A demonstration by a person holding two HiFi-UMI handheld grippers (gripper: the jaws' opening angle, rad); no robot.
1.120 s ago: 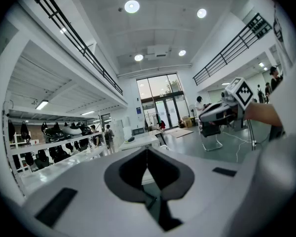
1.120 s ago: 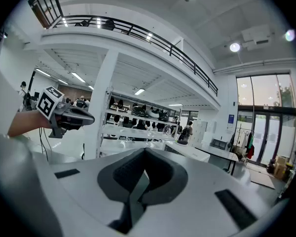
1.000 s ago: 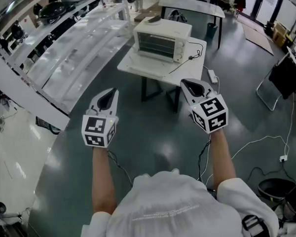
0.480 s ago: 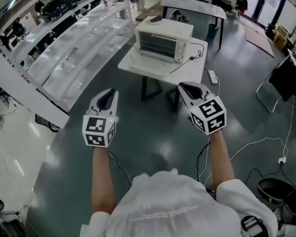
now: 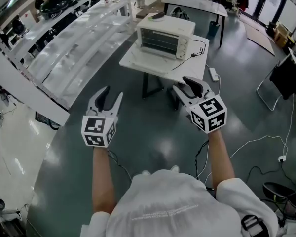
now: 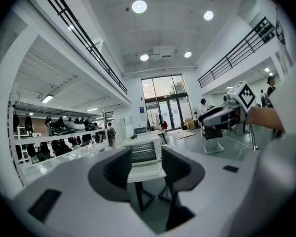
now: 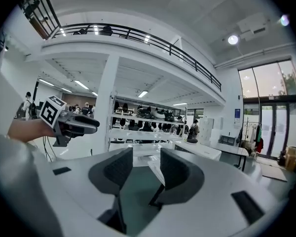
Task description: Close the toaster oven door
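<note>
Fig.: toaster oven (image 5: 166, 32) sitting on table (image 5: 190, 65) at 12 o'clock, well apart from me, door prob. hanging open. I'm opening left gripper (image 5: 112, 93) & right gripper (image 5: 182, 84), both empty, clenched a sec ago; prepping for door push.

A glossy grey-green floor (image 5: 153, 147) spreads beneath a small white table (image 5: 185, 68). Long white shelving (image 5: 79, 43) lines the left side. Tall glass doors (image 6: 163, 107), round ceiling lights (image 6: 139, 6) and a railed balcony (image 7: 138, 36) enclose the hall.

White toaster oven (image 5: 166, 34), white table (image 5: 137, 63), dark green floor (image 5: 155, 144)
</note>
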